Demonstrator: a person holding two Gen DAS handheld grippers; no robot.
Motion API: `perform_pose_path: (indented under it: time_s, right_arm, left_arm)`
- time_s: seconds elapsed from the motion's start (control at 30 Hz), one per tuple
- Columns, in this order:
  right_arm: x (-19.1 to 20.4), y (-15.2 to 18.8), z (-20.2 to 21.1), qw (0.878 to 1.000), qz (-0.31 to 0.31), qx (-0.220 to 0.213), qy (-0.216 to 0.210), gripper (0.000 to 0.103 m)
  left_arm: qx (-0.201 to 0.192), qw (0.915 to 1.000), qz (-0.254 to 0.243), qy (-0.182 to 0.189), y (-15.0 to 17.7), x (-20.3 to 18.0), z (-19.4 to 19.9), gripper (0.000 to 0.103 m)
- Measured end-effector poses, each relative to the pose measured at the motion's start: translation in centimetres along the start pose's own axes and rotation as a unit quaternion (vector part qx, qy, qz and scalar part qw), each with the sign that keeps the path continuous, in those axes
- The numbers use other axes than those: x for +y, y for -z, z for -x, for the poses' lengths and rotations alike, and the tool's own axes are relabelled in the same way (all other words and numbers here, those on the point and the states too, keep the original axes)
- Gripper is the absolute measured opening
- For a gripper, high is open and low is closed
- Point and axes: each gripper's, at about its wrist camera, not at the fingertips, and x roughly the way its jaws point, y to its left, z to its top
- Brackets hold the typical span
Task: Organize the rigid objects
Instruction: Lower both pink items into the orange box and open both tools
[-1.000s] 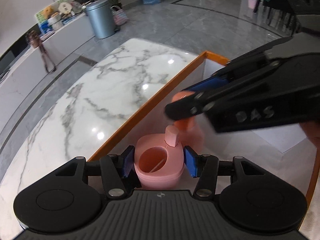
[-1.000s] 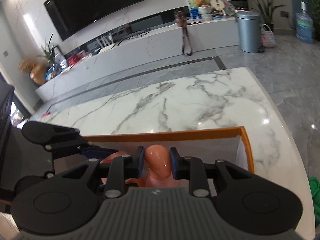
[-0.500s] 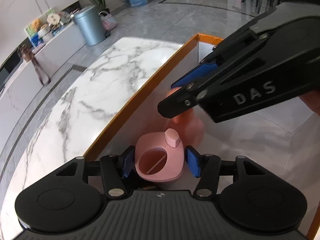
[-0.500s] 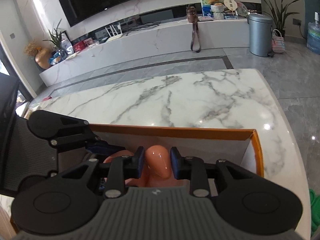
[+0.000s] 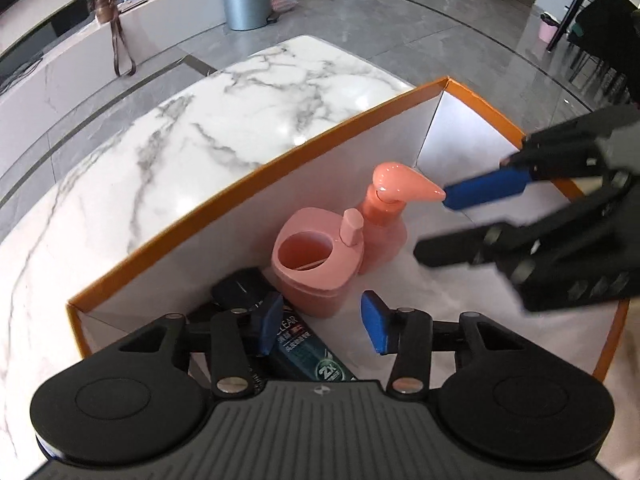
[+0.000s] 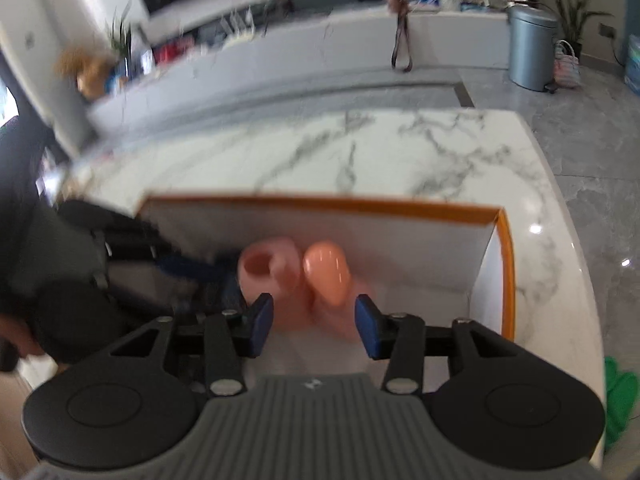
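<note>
A pink square container (image 5: 316, 264) with an open lid stands inside an orange-rimmed white box (image 5: 256, 172). An orange pump bottle (image 5: 386, 216) stands right behind it, touching it. My left gripper (image 5: 322, 326) is open just in front of the pink container and holds nothing. My right gripper (image 5: 448, 222) is open to the right of the pump head, apart from it. In the blurred right wrist view the right gripper (image 6: 314, 330) is open with the pump bottle (image 6: 326, 276) and pink container (image 6: 270, 270) beyond its fingers.
A dark shampoo bottle (image 5: 304, 346) and a black object (image 5: 240, 288) lie in the box under my left gripper. The box sits on a white marble table (image 5: 200, 136). A green object (image 6: 618, 396) lies off the table's right edge.
Both grippers opened and drew back: the left let go of the pink container, the right let go of the pump bottle. Both objects now stand in the box.
</note>
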Motion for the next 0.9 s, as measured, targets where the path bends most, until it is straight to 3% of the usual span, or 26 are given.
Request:
perform_pose_path:
  time_s: [0.2,0.3,0.43,0.6,0.9]
  right_arm:
    - [-0.1,-0.2,-3.7,0.995,0.024,0.096,0.032,0.041]
    - [0.0,-0.5,-4.7,0.992,0.046,0.109,0.040,0.037]
    - [0.0,-0.7,-5.7,0.992,0.057,0.109,0.033,0.027]
    - [0.8,-0.7,-6.1,0.989,0.110,0.090,0.047,0.025]
    - [1.0,-0.8,-5.4,0.991,0.086,0.086,0.046,0.025]
  left_arm:
    - [-0.006,0.9995,0.028,-0.009,-0.2,0.4,-0.7,0.043]
    - [-0.013,0.9995,0.030,0.004,0.0,0.8,-0.4,0.038]
    - [-0.017,0.9997,0.015,0.002,0.5,0.7,-0.4,0.037]
    - [-0.016,0.9997,0.018,0.005,0.7,0.9,-0.6,0.035]
    - [-0.012,0.9997,0.020,0.000,1.4,0.3,0.8,0.035]
